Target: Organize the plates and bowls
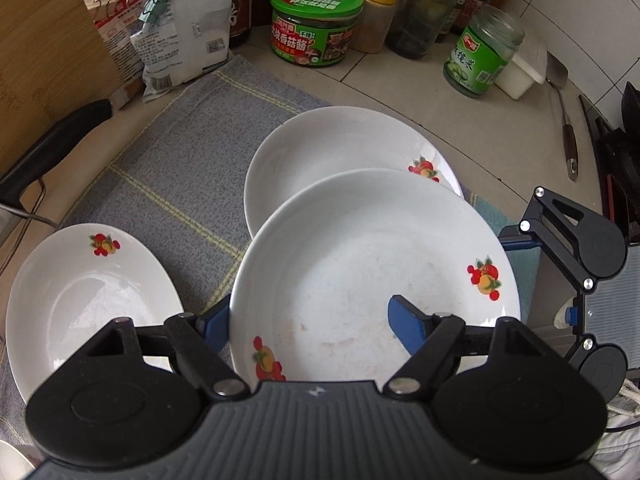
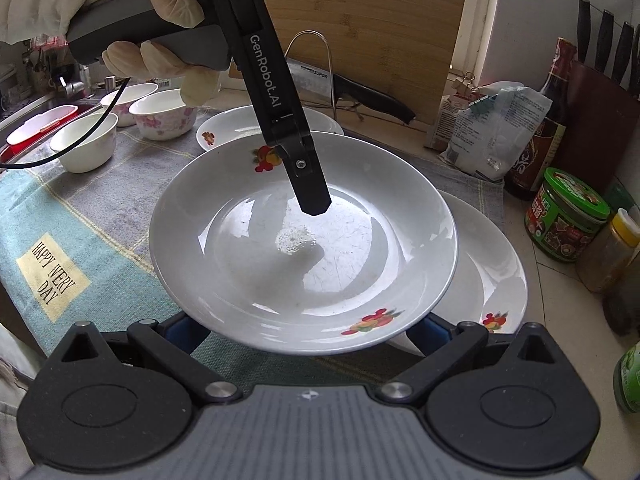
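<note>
A white plate with fruit decals (image 1: 360, 272) is held above a second like plate (image 1: 336, 144) on the grey cloth. My left gripper (image 1: 308, 324) is shut on its near rim, one blue finger (image 1: 404, 320) inside the plate and one under the rim. In the right wrist view the same plate (image 2: 304, 248) hangs over the lower plate (image 2: 496, 280), with the left gripper's finger (image 2: 312, 188) reaching into it. My right gripper (image 2: 308, 332) is open, its fingers (image 2: 180, 332) below and either side of the plate's near rim. A third plate (image 1: 88, 296) lies at the left.
Three bowls (image 2: 160, 114) stand at the cloth's far left by a sink. Jars and bottles (image 1: 316, 24), a glass jar (image 1: 480, 52), food bags (image 1: 176, 36) and a cutting board (image 2: 376, 28) line the back. A knife (image 1: 52, 144) rests on a rack; a spatula (image 1: 568, 132) lies at the right.
</note>
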Available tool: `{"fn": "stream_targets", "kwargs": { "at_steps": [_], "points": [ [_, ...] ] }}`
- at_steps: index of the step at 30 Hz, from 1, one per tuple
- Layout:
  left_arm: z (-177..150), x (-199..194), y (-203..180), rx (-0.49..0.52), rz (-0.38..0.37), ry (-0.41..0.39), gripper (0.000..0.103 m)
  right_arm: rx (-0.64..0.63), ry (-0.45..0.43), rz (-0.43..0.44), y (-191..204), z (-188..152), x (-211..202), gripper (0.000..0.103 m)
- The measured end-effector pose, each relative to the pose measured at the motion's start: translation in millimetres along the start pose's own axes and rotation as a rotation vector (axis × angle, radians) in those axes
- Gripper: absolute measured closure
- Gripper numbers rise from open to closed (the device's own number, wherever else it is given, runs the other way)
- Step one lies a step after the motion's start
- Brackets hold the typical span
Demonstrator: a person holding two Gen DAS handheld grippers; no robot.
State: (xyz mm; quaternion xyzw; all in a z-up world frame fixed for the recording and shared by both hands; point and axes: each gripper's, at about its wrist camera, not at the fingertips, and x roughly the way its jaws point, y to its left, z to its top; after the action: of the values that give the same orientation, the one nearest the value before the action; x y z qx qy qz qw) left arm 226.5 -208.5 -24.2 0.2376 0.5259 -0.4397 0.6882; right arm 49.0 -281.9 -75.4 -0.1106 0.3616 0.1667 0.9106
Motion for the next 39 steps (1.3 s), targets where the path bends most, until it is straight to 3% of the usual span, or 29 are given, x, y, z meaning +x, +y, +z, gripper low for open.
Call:
{"fn": "stream_targets", "kwargs": {
  "at_steps": [21,39],
  "points": [
    [47,30,4,0.039,-0.012,-0.006,0.025,0.052,0.012,-0.07,-41,0,7,0.0],
    [73,52,4,0.066,-0.021,-0.012,0.025,0.133,0.017,-0.068,-66,-2,17,0.0]
  ]
}}
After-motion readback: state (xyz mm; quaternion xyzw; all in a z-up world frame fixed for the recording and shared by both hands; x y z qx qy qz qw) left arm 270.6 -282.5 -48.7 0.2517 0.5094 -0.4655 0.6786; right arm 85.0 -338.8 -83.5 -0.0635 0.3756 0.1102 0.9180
